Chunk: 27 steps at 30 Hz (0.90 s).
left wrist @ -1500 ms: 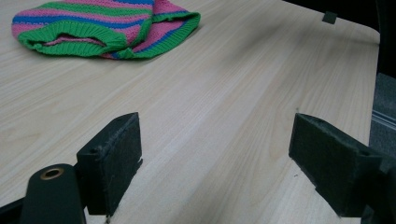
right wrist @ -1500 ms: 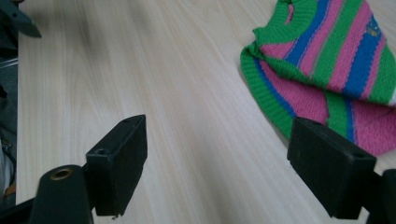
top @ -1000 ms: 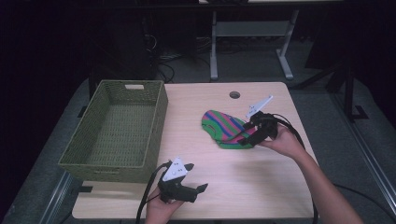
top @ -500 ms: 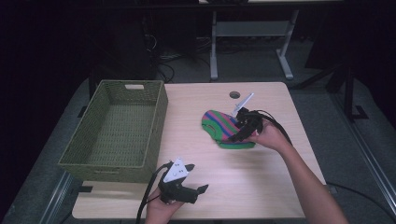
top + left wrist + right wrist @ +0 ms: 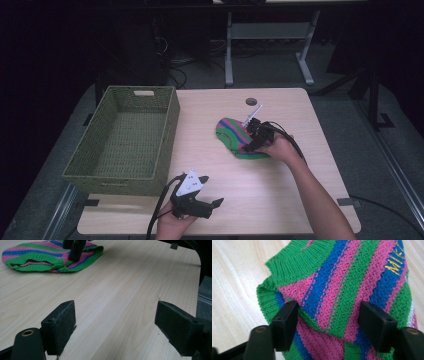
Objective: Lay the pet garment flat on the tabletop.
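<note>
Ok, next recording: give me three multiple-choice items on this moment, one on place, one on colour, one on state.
1. Where does the knitted garment lie?
A in the basket
B on the table, right of the basket
C on the floor

2. Which colours are its stripes?
A green, pink, blue
B red, yellow
C grey, white

3. How are the right hand-held gripper's jaws?
A shut
B open over the garment
C holding the basket

B: it lies flat on the table, beside the basket.
A: the right gripper view shows them.
B: the jaws stand apart over the knit.
</note>
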{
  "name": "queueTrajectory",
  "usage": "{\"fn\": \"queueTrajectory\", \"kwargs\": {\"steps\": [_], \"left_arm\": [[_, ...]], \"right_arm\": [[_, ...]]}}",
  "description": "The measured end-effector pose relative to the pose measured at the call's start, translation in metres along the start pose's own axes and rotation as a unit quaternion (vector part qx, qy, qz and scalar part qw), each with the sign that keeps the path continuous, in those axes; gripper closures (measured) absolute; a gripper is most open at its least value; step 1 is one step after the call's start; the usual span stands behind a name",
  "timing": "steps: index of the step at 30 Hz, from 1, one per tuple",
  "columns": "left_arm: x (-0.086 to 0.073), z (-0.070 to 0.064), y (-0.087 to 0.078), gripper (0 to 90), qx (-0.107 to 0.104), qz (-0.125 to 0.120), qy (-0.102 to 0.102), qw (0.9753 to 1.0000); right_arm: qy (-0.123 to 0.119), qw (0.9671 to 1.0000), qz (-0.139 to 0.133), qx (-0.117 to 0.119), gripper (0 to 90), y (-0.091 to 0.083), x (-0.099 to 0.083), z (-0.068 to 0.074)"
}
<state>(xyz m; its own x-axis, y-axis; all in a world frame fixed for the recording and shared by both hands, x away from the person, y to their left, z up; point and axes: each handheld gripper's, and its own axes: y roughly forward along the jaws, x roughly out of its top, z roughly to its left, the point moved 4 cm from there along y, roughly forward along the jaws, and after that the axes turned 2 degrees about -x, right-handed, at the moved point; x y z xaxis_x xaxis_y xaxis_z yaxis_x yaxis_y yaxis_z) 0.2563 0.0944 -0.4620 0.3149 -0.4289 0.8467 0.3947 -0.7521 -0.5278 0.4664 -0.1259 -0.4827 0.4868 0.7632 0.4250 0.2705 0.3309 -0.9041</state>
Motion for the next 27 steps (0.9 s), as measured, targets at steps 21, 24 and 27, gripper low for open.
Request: {"fn": "queueTrajectory", "kwargs": {"steps": [21,24,27], "left_arm": [[-0.001,0.002,-0.001,16.5,0.003,0.001,-0.008,1.0],[-0.001,0.003,-0.002,16.6,0.003,0.0,-0.006,1.0],[-0.001,0.003,-0.002,16.6,0.003,-0.002,-0.008,1.0]], "right_arm": [[0.035,0.9982,0.013,-0.047,74.6,-0.005,0.001,-0.006],[0.061,0.9979,-0.002,-0.021,75.1,-0.013,0.002,-0.008],[0.075,0.9969,-0.023,-0.01,75.2,-0.021,0.004,-0.01]]}}
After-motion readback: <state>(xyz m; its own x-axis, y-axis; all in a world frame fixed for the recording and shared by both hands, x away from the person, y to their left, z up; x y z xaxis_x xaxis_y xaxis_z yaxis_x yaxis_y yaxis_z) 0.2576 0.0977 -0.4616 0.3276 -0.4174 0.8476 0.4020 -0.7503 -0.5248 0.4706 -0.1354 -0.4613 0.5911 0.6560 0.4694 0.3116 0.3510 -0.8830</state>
